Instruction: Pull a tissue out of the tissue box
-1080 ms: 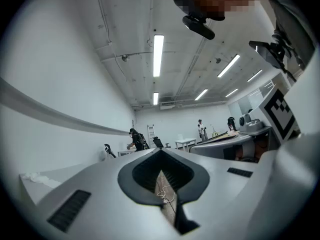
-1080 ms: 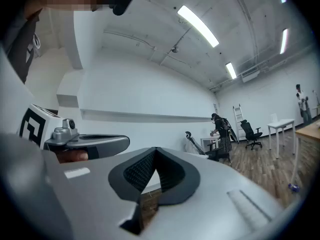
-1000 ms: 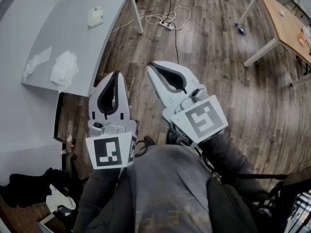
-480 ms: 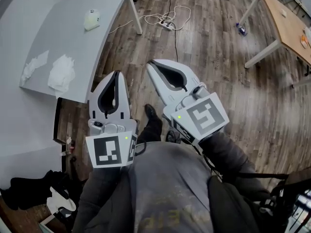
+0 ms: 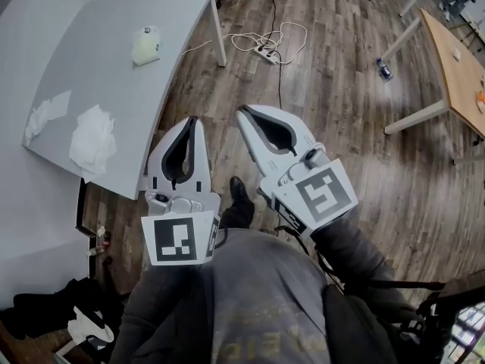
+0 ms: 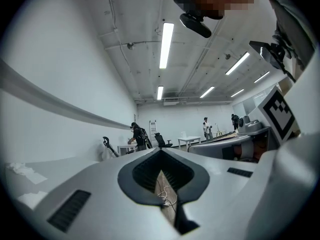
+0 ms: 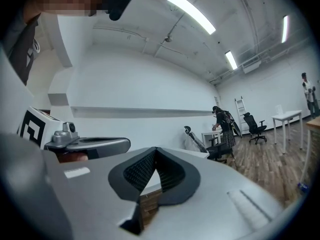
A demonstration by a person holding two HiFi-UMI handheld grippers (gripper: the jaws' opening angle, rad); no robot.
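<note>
Left claw (image 5: pixel 191 121), right claw (image 5: pixel 244 114), closed; two tissues (image 5: pixel 92 136) (image 5: pixel 44 114)

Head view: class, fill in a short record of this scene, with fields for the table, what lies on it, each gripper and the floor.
Table: grey table, ahead on the left
Tissue box: tissue box on the table's far part, nothing touching it
Loose items: crumpled tissues near the table's near edge
Left gripper: left gripper shut, empty, held over the floor
Right gripper: right gripper shut, empty
Floor: power strip with cable

Tissue box (image 5: pixel 146 44) on table (image 5: pixel 114 82), tissues (image 5: pixel 92 131) nearer, leftward
</note>
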